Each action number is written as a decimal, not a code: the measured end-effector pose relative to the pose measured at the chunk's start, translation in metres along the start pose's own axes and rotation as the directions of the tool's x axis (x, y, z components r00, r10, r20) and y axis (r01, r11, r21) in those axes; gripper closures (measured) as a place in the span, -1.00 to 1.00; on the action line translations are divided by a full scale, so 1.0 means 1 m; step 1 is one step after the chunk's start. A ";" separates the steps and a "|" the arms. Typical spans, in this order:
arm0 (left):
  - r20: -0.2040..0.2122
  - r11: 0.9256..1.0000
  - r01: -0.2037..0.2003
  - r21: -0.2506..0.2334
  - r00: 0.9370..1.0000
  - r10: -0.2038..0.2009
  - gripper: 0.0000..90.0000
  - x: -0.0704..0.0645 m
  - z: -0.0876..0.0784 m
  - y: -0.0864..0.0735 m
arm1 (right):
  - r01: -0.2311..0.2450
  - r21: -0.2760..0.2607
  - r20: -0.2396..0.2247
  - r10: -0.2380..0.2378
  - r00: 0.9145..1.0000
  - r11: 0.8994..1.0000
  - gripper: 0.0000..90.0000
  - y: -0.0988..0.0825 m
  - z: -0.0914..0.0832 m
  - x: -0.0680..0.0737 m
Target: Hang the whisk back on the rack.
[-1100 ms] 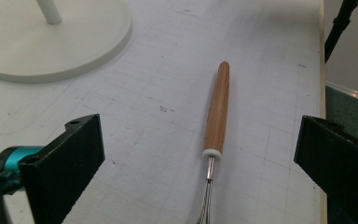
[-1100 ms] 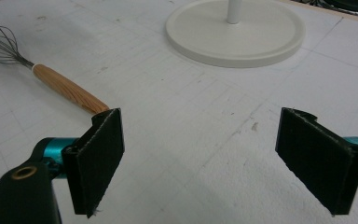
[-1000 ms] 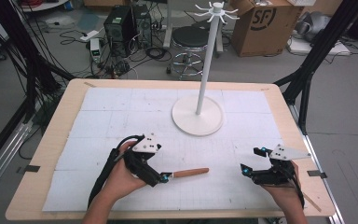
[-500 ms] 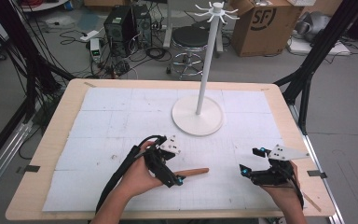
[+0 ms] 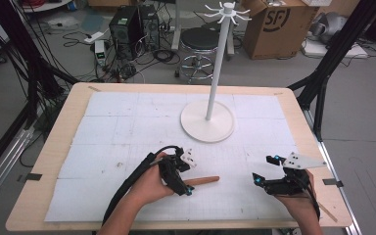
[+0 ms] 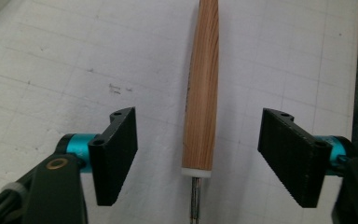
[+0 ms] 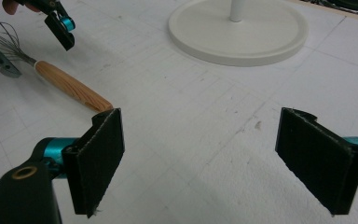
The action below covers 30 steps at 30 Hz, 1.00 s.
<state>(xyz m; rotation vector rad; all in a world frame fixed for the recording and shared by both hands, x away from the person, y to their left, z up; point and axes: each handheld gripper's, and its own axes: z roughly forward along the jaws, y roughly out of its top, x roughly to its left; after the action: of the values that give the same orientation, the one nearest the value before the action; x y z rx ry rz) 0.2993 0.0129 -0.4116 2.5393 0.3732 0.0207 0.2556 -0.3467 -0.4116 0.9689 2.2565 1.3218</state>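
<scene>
Whisk (image 6: 201,88) is the thing I watch: it lies flat on the white gridded mat (image 5: 127,132), near the front edge of the table (image 5: 58,147), its wooden handle pointing toward my right side and its thin wire loops toward my left hand. From the high view my left gripper (image 5: 182,182) sits right over the wire end of it, tilted down, with the hand behind it and its black cable curving back along the forearm. In the left gripper view I see my jaws spread wide, one on each side of the whisk, and neither pad touches the wood; the handle runs straight up the middle of the gap, and the white collar where the wood meets the metal stem sits level with the pads. My right gripper (image 5: 264,169) rests well apart, near the front right corner of the mat, with its grey plate on top. In the right gripper view its jaws are also wide apart with only bare mat between them, and past the left jaw I can make out the handle's rounded end, the wire loops and the other gripper's jaws at either side of them. Farther back on the mat stands the white stand (image 5: 208,122), a round base with a slim upright pole and small hooks at the top.
</scene>
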 end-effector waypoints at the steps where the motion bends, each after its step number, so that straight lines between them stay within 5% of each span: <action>1: 0.001 1.000 0.000 0.008 1.000 0.000 -0.28 0.000 0.001 0.000 | -0.002 0.002 0.000 0.002 1.000 1.000 -0.67 0.000 0.000 0.000; 5: 0.007 0.999 0.014 0.033 1.000 -0.014 -0.12 0.000 0.003 0.000 | 0.003 0.006 -0.002 -0.003 1.000 1.000 -0.67 0.000 0.002 0.000; 11: 0.001 0.996 -0.015 0.083 1.000 0.015 -0.02 -0.003 0.010 0.006 | 0.003 0.008 -0.006 -0.003 1.000 1.000 -0.67 0.001 0.003 0.001; 18: -0.037 0.991 0.007 0.135 0.999 -0.002 0.30 -0.001 0.014 0.005 | 0.005 0.008 -0.006 -0.005 1.000 1.000 -0.67 0.000 0.002 0.000; 30: -0.066 0.981 -0.005 0.195 0.998 0.019 0.45 -0.008 0.017 0.013 | 0.005 0.006 -0.004 -0.005 1.000 1.000 -0.67 0.000 0.001 0.000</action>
<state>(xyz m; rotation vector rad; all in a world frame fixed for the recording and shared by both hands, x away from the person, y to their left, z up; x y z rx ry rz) 0.2964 -0.0084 -0.4182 2.7401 0.4038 0.0782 0.2563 -0.3465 -0.4122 0.9634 2.2659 1.3169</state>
